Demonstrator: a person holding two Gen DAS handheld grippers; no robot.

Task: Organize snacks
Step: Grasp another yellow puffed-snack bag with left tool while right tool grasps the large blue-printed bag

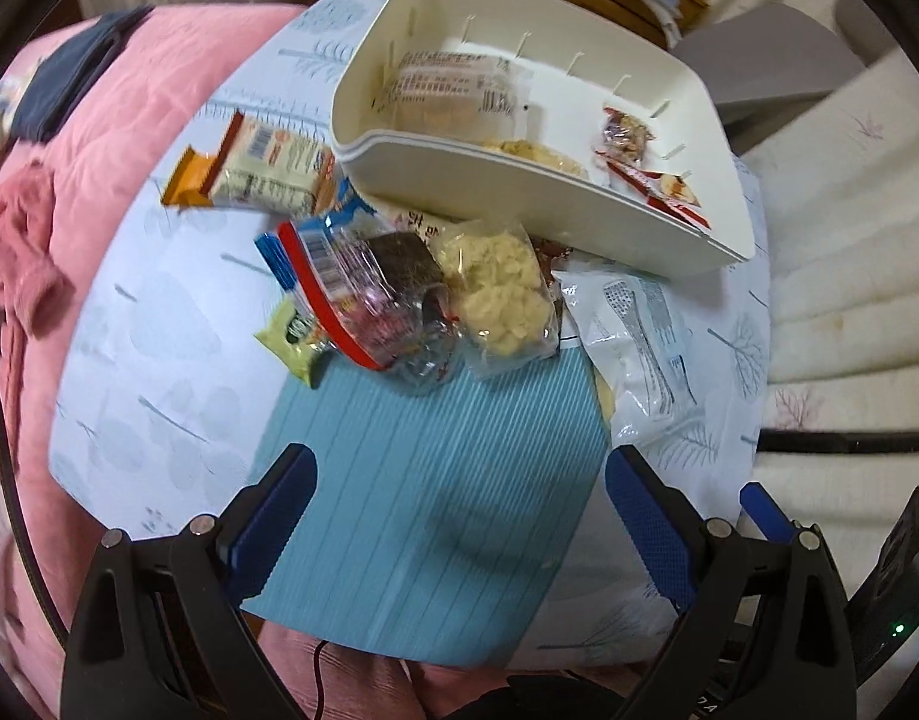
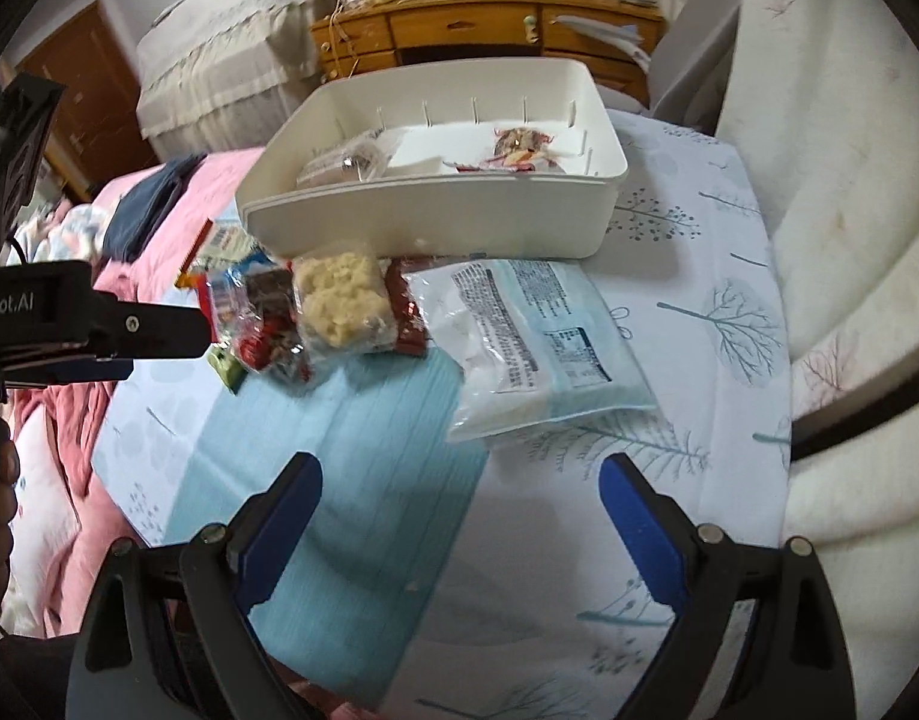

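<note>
A white plastic bin [image 1: 579, 204] [image 2: 435, 222] stands at the far side of the table and holds a few wrapped snacks [image 1: 453, 87]. In front of it lies a heap of snack packets: a clear bag of pale puffed pieces [image 1: 504, 294] [image 2: 342, 300], a red-edged clear packet [image 1: 351, 294], an orange-and-cream packet [image 1: 261, 165] and a large white-and-blue pouch [image 1: 639, 336] [image 2: 543, 342]. My left gripper [image 1: 459, 468] hangs open over the blue ribbed mat [image 1: 423, 504], short of the heap. My right gripper [image 2: 459, 480] is open too, near the pouch, nothing between its fingers.
The table wears a white cloth printed with blue trees [image 2: 699, 312]. A pink quilt [image 1: 123, 120] lies to the left and a cream cushioned seat [image 2: 849, 240] to the right. A wooden dresser [image 2: 489, 30] stands behind. The left gripper's black body [image 2: 93, 324] juts in from the left of the right wrist view.
</note>
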